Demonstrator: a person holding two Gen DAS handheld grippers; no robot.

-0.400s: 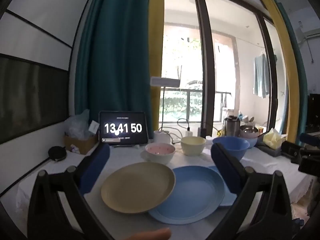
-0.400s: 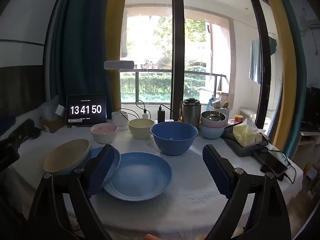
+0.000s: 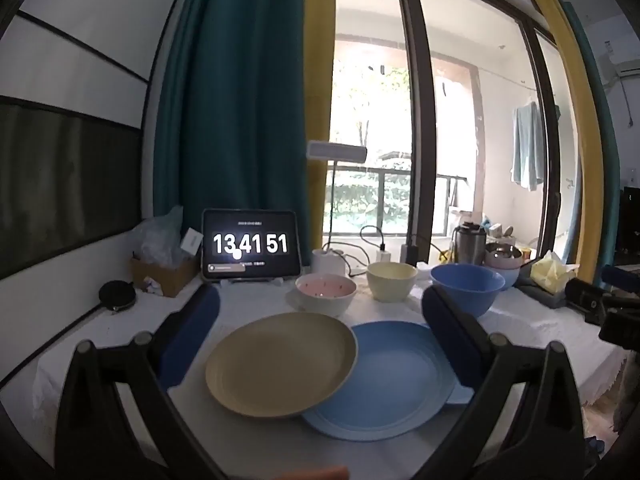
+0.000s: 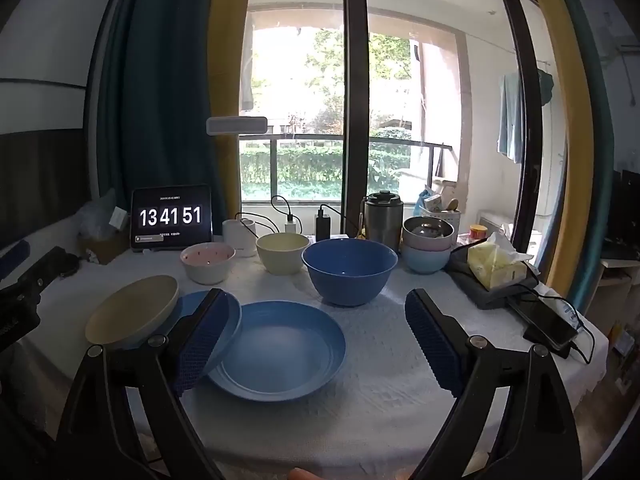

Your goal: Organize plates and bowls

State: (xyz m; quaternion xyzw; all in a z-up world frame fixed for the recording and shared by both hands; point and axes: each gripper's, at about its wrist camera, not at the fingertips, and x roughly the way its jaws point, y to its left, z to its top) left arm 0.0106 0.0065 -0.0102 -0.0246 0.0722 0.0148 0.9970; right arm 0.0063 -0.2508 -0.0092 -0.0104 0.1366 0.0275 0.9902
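Between the wide, empty left gripper, a round tan plate overlaps a smooth, possibly ceramic blue plate.

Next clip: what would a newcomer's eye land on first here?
Probably the overlapping plates at the table's near edge: a tan plate resting tilted on a blue plate. Behind them stands a row of bowls, the big blue bowl most prominent. At the back left, a tablet glows with a clock.

Bare cloth right of blue plate; bowls behind.
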